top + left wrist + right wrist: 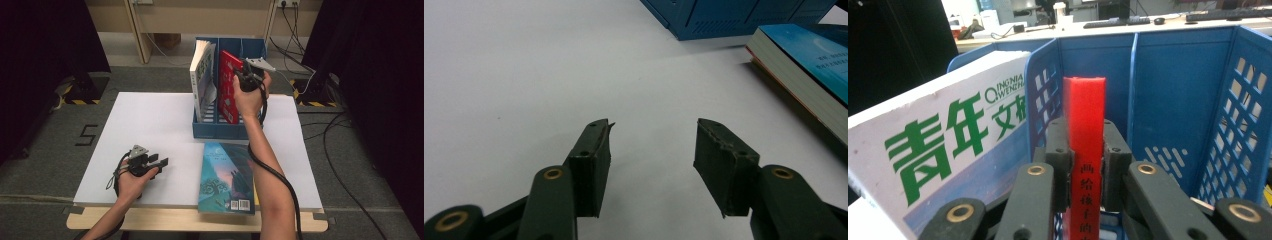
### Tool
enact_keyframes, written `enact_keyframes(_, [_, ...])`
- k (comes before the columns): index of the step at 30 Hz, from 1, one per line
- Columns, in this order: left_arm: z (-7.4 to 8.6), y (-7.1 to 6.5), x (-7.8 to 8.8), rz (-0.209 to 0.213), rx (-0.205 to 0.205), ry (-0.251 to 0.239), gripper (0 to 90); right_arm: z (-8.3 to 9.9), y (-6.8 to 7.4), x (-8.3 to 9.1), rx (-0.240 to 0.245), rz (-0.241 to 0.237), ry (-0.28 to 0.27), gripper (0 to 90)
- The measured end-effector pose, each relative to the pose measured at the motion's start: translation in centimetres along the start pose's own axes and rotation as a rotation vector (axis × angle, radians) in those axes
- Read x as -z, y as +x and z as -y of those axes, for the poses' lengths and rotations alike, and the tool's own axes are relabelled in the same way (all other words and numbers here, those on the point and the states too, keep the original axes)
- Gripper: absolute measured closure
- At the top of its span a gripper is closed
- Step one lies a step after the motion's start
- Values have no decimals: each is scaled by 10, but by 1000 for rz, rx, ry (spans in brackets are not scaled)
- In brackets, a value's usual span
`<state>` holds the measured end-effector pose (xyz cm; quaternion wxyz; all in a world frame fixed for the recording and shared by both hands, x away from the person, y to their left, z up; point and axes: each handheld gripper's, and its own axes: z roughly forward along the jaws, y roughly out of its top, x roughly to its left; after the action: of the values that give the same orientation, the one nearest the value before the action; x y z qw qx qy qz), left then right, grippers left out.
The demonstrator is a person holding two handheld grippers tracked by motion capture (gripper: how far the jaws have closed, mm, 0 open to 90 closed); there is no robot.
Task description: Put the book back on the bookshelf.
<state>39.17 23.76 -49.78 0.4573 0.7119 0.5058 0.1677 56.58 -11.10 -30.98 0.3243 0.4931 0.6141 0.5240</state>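
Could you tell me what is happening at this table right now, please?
A person is filing books into a blue file rack. The right tool is clamped on the spine of a red book, holding it upright in the rack's middle slot. A white book stands in the slot to its left. The left tool rests open over the white tabletop. A blue book lies flat near the table's front edge.

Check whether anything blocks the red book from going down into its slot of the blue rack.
Nothing visible does. The right tongs clamp the red book by its spine in the middle slot of the blue rack; the white book stands beyond the divider.
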Motion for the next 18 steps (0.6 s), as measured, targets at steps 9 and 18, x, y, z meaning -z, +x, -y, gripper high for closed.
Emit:
enact_keyframes(9, [-1, -1, 0, 2, -3, 2, 476, 4, -5, 14, 5, -5, 41, 788])
enact_keyframes(18, [-1, -2, 0, 4, -6, 3, 476, 9, -4, 26, 18, -6, 75, 782])
